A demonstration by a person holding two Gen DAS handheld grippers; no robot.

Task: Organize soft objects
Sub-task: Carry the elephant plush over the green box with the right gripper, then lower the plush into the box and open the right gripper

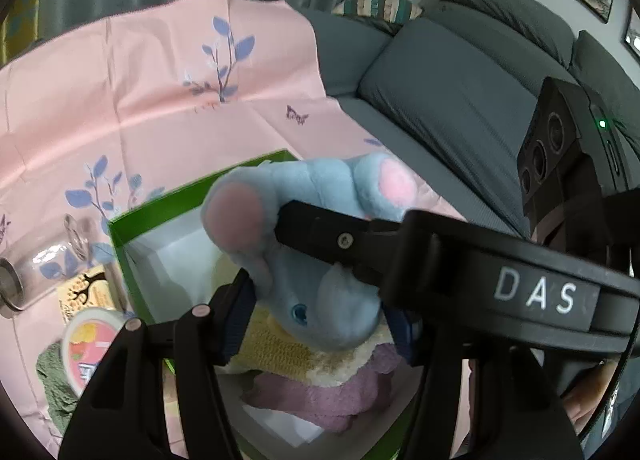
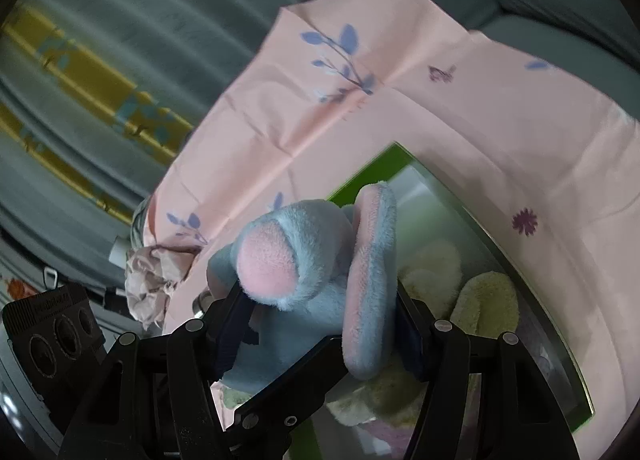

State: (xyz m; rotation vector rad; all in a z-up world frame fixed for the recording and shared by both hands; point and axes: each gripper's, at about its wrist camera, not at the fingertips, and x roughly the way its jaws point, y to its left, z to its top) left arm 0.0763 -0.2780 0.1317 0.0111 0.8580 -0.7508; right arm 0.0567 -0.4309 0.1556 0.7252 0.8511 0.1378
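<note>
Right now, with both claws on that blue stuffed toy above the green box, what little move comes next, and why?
Probably lower the blue toy a bit onto the towels in the green box. Both the left gripper and right gripper squeeze it right above them.

Plush's [image 1: 320, 260] lower body behind claw arms (box [image 1: 160, 216] bottom edge cropped).

A light blue plush elephant [image 1: 320, 260] with pink ears, a green box [image 1: 132, 220] with white inside, a pink cloth [image 1: 160, 92] printed with blue leaves, and what looks like mauve and yellow towels [image 1: 320, 376].
</note>
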